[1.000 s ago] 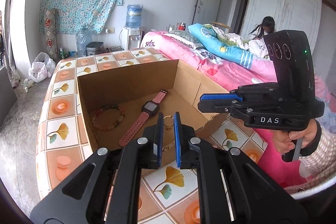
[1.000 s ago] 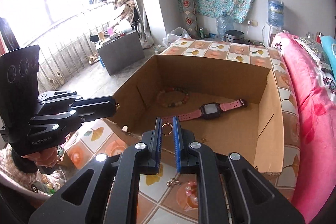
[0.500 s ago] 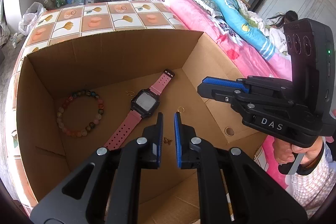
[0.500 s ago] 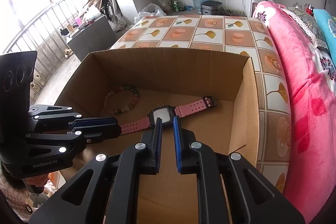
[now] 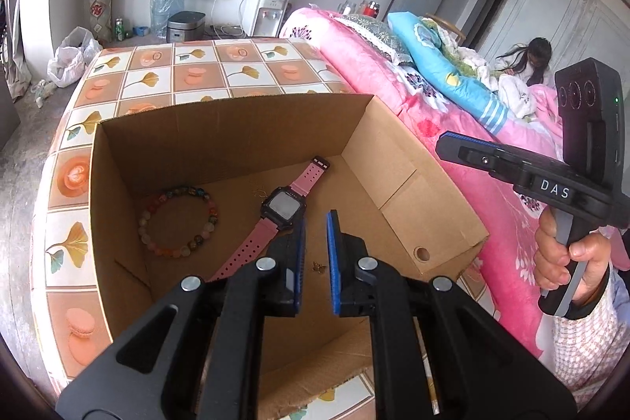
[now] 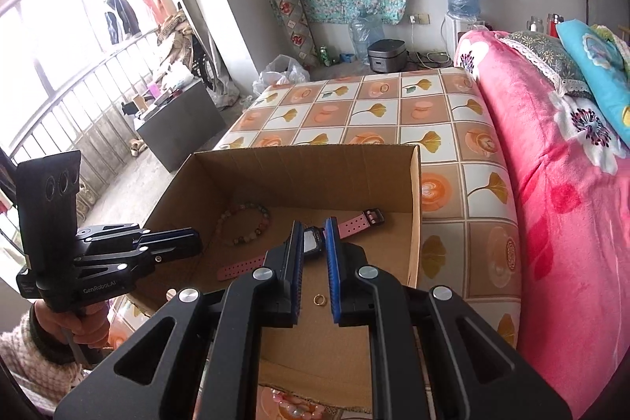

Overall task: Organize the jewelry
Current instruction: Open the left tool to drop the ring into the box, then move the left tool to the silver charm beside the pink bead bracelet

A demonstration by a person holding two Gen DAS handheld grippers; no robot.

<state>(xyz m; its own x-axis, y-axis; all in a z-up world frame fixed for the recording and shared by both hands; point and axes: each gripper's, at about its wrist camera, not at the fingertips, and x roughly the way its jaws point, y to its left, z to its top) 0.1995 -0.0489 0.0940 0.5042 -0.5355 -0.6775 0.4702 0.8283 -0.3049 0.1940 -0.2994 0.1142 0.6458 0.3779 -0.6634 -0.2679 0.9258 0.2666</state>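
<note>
An open cardboard box sits on a tiled-pattern tablecloth, and the jewelry lies on its floor. At the far left is a bead bracelet; beside it, mid-box, lies a pink watch. Your left gripper hangs over the near floor, pads almost together with a slim gap, pinching nothing; a tiny gold charm shows through that gap. Your right gripper is set the same way, empty, above a small gold ring near the right wall. The risk: pads this narrow would likely shove those flat little pieces across the cardboard instead of pinching them, and the two grippers could knock together.
</note>
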